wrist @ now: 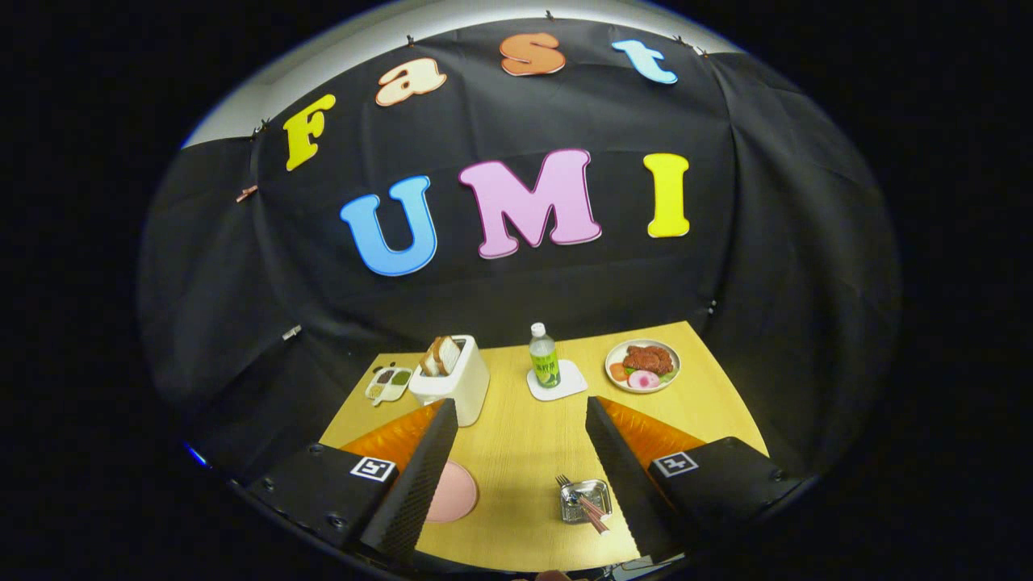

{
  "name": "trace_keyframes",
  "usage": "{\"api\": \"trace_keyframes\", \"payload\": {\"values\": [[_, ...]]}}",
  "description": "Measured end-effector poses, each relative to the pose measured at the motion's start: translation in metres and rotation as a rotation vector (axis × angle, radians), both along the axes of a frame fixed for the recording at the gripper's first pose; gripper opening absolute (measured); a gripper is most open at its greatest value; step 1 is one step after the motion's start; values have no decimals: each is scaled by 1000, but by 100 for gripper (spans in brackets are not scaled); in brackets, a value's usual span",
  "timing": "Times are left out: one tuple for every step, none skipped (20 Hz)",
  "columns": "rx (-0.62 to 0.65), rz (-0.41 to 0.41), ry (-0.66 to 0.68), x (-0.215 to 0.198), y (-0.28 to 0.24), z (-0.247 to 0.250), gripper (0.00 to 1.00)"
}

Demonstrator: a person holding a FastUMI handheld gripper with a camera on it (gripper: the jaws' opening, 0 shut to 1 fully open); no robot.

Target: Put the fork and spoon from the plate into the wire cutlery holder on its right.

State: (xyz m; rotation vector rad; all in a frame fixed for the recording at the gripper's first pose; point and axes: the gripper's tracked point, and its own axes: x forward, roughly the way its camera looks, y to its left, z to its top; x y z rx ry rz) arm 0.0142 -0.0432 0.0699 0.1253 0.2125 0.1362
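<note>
Because the gripper (520, 476) hangs high over the wooden table (516, 452) with fingers spread wide and empty, the pink plate (453, 491) looks bare while the fork (565, 484) already stands in the wire cutlery holder (585, 500), spoon indistinct.

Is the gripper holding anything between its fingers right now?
No, the gripper is open, with bare table between its fingers, and the cutlery holder with a fork sits by the right finger.

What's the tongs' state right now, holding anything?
Tongs: open, holding nothing, fingers spread wide above the yellow wooden table; the pink round plate and the silver wire cutlery holder lie between them.
</note>
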Motion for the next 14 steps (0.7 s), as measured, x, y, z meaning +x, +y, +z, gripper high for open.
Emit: {"api": "trace_keyframes", "payload": {"values": [[0, -12, -29, 0, 2, 7, 99], [-8, -24, -54, -1, 3, 12, 99], [-22, -31, -72, -2, 5, 17, 99], [-41, -40, -100, -2, 5, 24, 99], [-67, -49, -125, -2, 5, 30, 99], [-87, -54, -151, -4, 7, 36, 99], [-99, -48, -182, -7, 12, 43, 99], [-100, -37, -207, -9, 20, 48, 99], [-95, -22, -228, -12, 26, 51, 99], [-97, -8, -245, -14, 31, 51, 99], [-107, 3, -252, -16, 35, 51, 99], [-121, 13, -273, -18, 38, 53, 99], [-128, 14, -295, -19, 40, 57, 99], [-128, 23, -308, -21, 42, 56, 99]]}}
